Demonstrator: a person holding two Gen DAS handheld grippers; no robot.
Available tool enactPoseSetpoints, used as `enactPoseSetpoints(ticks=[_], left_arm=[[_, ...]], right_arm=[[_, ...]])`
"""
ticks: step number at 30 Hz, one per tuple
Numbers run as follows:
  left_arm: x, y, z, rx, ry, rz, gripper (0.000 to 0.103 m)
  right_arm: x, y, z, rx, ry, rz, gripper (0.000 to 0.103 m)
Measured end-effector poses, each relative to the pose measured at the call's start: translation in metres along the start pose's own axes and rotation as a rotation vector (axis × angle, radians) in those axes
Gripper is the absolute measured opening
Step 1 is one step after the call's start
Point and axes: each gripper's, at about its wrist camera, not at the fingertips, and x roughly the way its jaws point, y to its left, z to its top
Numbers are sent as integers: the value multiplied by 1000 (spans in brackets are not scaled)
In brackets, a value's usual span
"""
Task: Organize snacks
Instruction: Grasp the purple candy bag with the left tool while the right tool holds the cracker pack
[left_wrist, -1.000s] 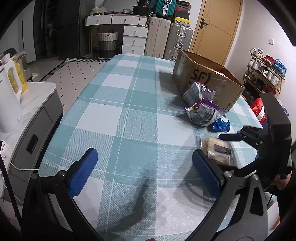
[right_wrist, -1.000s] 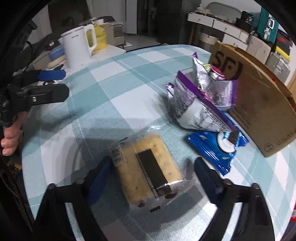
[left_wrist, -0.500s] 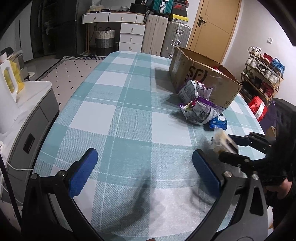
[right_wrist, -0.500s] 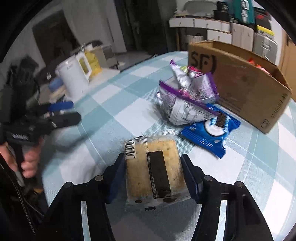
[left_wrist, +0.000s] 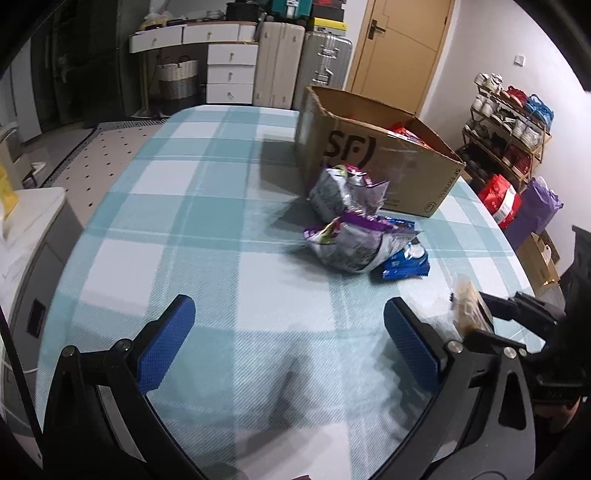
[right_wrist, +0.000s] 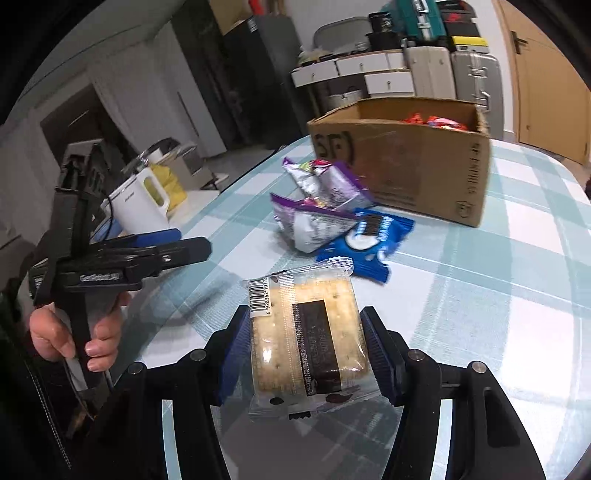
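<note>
Carrying the cracker pack (right_wrist: 308, 341) clamped between my right gripper (right_wrist: 306, 354) pads, clear of the checked tablecloth (left_wrist: 221, 229). A second ago the pack lay flat on the cloth between wide jaws; they've since closed onto its two long edges and it's now up off the table, level in the grip. So the pick is done; what's left, I'd say, is the carry to the cardboard box (right_wrist: 410, 162), which already has red packets inside. My left gripper (left_wrist: 291, 347) hangs wide and empty over bare cloth, shifted a bit nearer the pile. On the table beside the box: two purple chip bags (left_wrist: 351, 236) and a blue cookie pack (right_wrist: 364, 238). Crinkly wrapper, could slip if tilted.
</note>
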Motion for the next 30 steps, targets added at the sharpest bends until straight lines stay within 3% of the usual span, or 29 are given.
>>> enactPoseSetpoints(ticks=[10, 25, 27, 30], left_arm=[[47, -22, 31, -13, 55, -73, 102], [109, -32, 58, -59, 94, -160, 101], [114, -31, 60, -74, 89, -183, 99], [119, -30, 61, -95, 98, -244, 83]], right_arm=[[-20, -26, -10, 103, -41, -23, 60], [-17, -44, -9, 143, -48, -33, 60], [-16, -44, -8, 146, -47, -33, 60], [-16, -45, -8, 149, -47, -32, 60]])
